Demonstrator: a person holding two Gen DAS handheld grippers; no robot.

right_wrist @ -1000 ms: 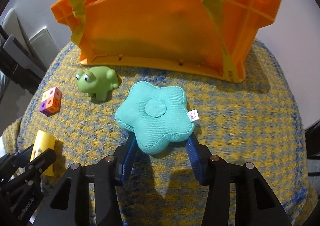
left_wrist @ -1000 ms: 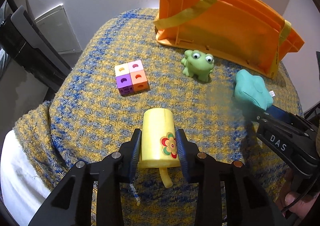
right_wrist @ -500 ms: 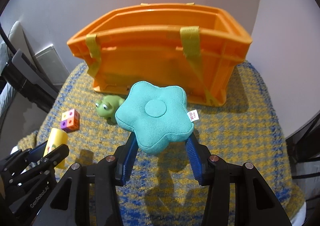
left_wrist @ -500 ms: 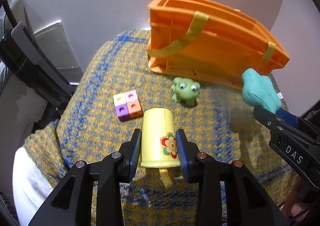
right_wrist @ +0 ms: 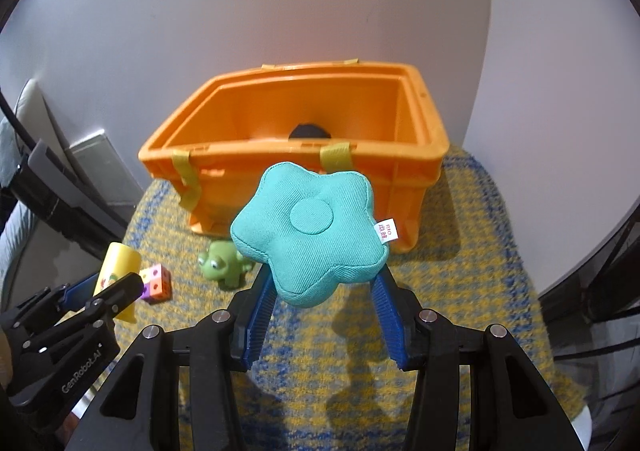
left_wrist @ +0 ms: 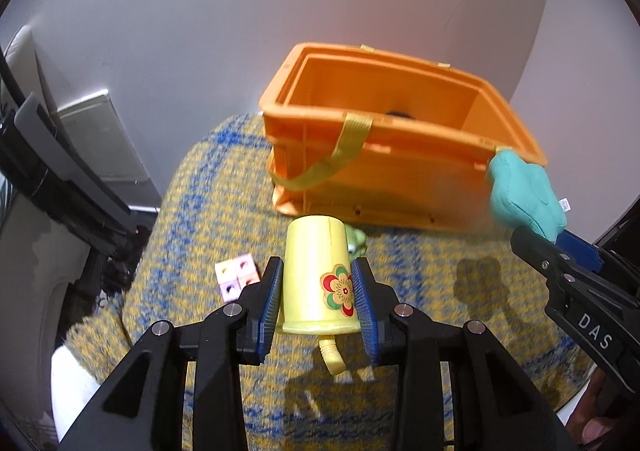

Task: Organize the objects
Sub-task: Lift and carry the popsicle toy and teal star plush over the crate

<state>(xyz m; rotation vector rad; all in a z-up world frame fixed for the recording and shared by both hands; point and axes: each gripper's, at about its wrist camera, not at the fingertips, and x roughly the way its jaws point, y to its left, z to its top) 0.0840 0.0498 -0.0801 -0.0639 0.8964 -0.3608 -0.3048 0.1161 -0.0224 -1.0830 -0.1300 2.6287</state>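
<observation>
Teal star cushion (right_wrist: 310,229) clamped in right hand-held gripper (right_wrist: 324,315); left hand-held gripper (left_wrist: 318,301) clamps flower-stickered yellow cup (left_wrist: 316,279).

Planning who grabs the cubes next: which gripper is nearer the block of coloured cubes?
Left. The left gripper, shut on the yellow cup, hangs just beside the coloured cubes. The right gripper, holding the teal star cushion, is farther off, past the green frog.

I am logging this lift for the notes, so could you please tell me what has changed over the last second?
Both grippers have risen: the left gripper lifted the yellow cup off the cloth, and the right gripper carried the teal star cushion up towards the orange crate, whose inside now shows. Both grips stayed shut. The frog and block cube stayed put.
</observation>
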